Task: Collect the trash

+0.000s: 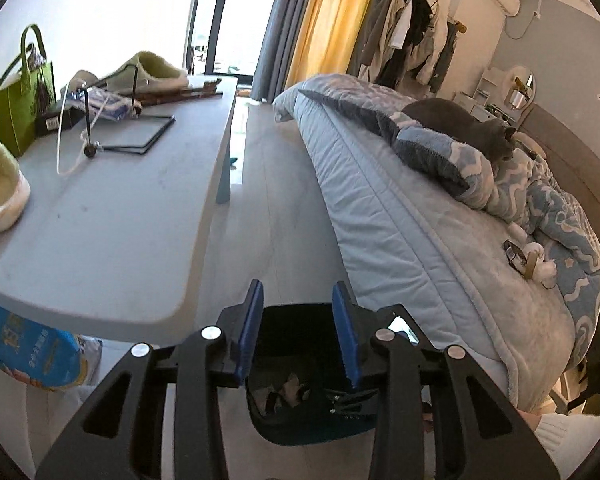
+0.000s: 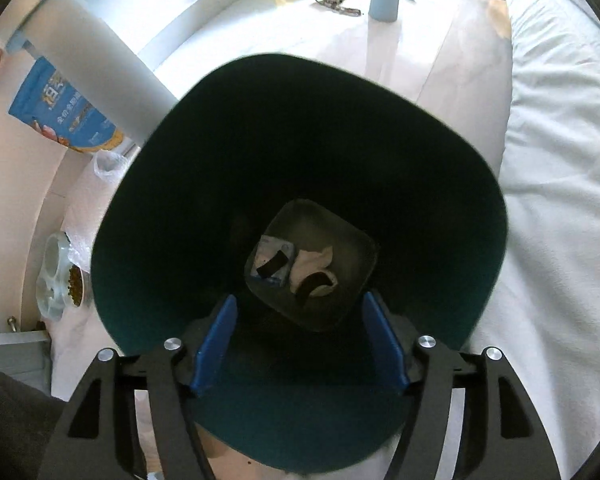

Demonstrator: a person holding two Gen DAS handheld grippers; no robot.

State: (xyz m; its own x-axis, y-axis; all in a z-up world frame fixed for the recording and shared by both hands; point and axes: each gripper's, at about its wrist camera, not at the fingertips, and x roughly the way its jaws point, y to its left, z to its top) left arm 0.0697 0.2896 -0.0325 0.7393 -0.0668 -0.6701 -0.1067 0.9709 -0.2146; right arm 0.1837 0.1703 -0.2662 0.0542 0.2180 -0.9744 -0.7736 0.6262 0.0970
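Floor [image 1: 272, 208]: table [image 1: 140, 216] to the left, bed [image 1: 420, 240] to the right, bin [image 2: 300, 184] between them at the near end. In the bin, on its bottom: a packet [image 2: 270, 260] left, crumpled paper [image 2: 314, 270] right, touching. On the table: a bag [image 1: 16, 112] at the far left edge, a wire stand [image 1: 136, 132] beside it toward the middle, one slipper [image 1: 152, 72] at the far end, another slipper [image 1: 0, 188] at the near left edge. Under the table's near end: a printed sack [image 2: 64, 112], with a feeding dish [image 2: 60, 276] nearer. On the bed: a cat [image 1: 464, 128] toward the far end, atop a rumpled blanket [image 1: 540, 208].
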